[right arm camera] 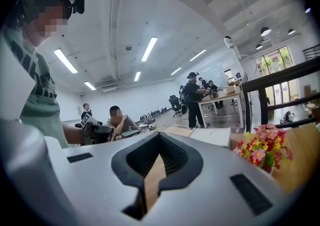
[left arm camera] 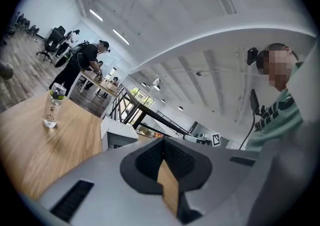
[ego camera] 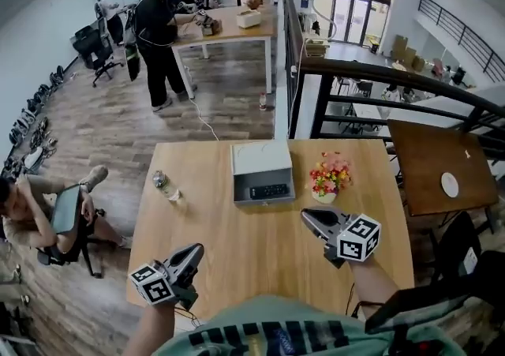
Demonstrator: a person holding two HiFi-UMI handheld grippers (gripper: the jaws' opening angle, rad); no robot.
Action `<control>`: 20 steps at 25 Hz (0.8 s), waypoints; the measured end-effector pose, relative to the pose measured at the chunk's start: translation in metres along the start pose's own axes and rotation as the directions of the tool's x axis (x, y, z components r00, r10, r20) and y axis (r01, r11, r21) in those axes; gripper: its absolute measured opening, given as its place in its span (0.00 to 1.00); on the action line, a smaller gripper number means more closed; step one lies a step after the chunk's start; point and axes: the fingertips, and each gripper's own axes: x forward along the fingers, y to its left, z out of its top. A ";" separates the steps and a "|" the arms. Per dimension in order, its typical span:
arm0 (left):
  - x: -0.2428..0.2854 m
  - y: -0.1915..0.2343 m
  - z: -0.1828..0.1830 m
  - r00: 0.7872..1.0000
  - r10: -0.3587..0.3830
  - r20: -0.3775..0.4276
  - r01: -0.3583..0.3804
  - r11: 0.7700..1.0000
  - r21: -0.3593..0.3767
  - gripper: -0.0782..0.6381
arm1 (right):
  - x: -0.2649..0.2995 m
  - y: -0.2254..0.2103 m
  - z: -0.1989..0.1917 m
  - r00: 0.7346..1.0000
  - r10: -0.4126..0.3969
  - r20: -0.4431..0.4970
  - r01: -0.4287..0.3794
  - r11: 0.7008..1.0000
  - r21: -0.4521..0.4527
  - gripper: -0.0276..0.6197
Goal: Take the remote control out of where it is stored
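Observation:
A grey storage box (ego camera: 263, 163) stands open in the middle of the wooden table (ego camera: 260, 267), its lid tipped back. A black remote control (ego camera: 269, 190) lies inside it along the near wall. My left gripper (ego camera: 197, 249) hovers over the table's near left part, jaws together and empty, pointing toward the box. To the right of the box's near corner is my right gripper (ego camera: 307, 217), also shut and empty. The left gripper view shows the shut jaws (left arm camera: 162, 141) with the box (left arm camera: 117, 135) beyond. The right gripper view shows shut jaws (right arm camera: 160, 136) and the box lid (right arm camera: 212, 136).
A pot of red and yellow flowers (ego camera: 330, 176) stands just right of the box, close to my right gripper. A small clear bottle (ego camera: 166, 185) stands on the table's left side. A railing (ego camera: 379, 78) runs behind the table, and people sit or stand on the floor at left.

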 end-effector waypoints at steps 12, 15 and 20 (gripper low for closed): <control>0.051 0.013 0.009 0.995 -0.075 -0.063 0.079 0.995 0.059 0.11 | 0.003 -0.026 0.007 0.996 -0.068 -0.054 0.065 0.997 -0.050 0.05; 0.053 0.019 0.006 0.994 -0.084 -0.067 0.087 0.995 0.045 0.11 | 0.019 -0.025 0.015 0.994 -0.048 -0.095 0.039 0.995 -0.094 0.05; 0.055 0.033 0.010 0.992 -0.085 -0.088 0.089 0.995 0.034 0.11 | 0.045 -0.033 0.028 0.986 -0.048 -0.160 0.020 0.985 -0.173 0.05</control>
